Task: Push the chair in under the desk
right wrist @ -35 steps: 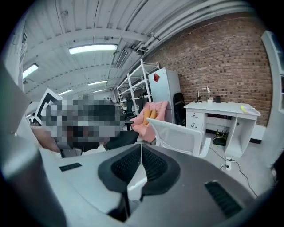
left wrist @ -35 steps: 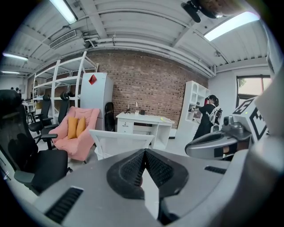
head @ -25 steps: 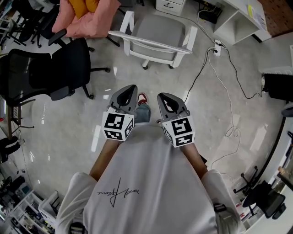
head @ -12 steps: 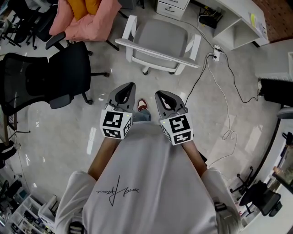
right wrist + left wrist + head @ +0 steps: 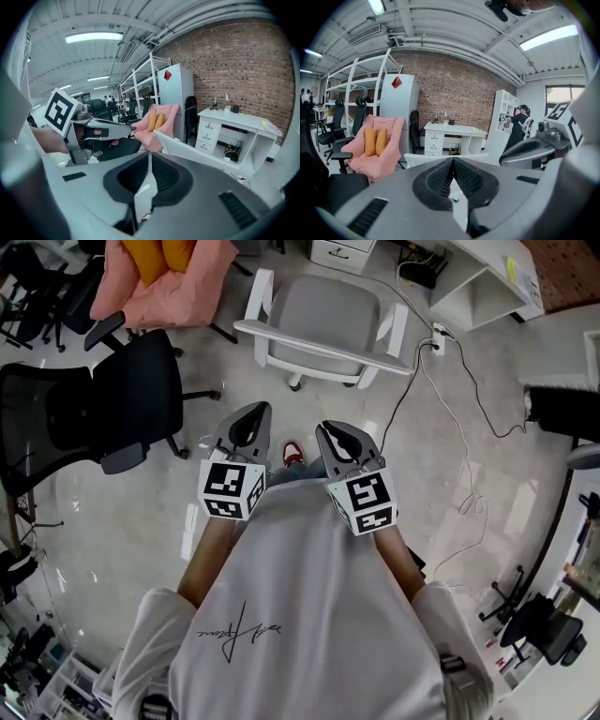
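White chair (image 5: 323, 315) - grey seat, white frame, on castors - stands on the glossy floor (image 5: 141, 512) with its backrest rail facing the person. It is not yet under the desk (image 5: 487, 282), which sits beyond it and to its right. A white drawer unit (image 5: 342, 251) is just past the chair's far side.

Probably light and free-rolling, with a stiff frame. It will likely swivel if pushed off-centre, so I'd press on the top backrest rail, one gripper either side of its middle.

The left gripper (image 5: 251, 418) and right gripper (image 5: 336, 435) are both short of the chair and touch nothing. Each has its jaws pressed together and empty, which is fine for a flat push.

Risk: a black cable (image 5: 412, 395) and power strip (image 5: 441, 338) lie just right of the chair, so a castor could snag. A black office chair (image 5: 103, 399) and a pink armchair (image 5: 159, 277) stand to its left, clear of the path.
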The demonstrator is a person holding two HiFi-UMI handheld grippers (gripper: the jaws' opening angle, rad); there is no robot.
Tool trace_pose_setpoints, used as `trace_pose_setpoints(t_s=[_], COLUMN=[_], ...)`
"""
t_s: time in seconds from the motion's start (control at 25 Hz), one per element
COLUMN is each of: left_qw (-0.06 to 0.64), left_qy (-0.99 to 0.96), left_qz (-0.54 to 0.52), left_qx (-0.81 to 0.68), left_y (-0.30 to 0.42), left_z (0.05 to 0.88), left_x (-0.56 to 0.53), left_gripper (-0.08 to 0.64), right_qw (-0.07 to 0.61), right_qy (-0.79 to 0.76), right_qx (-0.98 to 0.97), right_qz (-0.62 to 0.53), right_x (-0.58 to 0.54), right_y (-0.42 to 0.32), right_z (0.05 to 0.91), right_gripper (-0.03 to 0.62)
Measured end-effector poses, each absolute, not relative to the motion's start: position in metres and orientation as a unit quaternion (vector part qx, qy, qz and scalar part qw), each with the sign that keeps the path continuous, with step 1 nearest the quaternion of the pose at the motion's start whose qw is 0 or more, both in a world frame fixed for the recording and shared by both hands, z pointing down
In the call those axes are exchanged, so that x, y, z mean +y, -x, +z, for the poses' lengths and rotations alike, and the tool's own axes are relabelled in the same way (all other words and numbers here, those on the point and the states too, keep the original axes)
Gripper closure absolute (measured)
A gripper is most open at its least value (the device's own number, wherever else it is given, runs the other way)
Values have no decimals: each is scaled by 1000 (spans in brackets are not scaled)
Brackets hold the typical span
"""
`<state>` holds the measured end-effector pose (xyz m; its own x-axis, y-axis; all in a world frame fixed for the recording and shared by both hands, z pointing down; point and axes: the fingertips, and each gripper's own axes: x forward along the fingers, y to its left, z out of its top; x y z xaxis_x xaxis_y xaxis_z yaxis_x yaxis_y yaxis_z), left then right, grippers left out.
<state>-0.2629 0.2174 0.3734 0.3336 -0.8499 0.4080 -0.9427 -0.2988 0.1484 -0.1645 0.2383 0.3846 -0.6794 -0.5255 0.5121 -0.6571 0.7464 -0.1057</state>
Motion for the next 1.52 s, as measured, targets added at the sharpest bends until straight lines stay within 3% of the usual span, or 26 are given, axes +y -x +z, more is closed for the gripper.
trace_pose_setpoints(t_s=[1.52], left_qw=[121], left_qy=[-824], left_qz=[255], left_qx=[-491], left_y=[248], left_z=[405], left_x=[110], left_gripper=[555], right_qw=[253], right_qy=[-357], right_qx=[-888], right_qz=[142], right_x=[119], right_y=[140], right_z=[404], right_gripper=[561])
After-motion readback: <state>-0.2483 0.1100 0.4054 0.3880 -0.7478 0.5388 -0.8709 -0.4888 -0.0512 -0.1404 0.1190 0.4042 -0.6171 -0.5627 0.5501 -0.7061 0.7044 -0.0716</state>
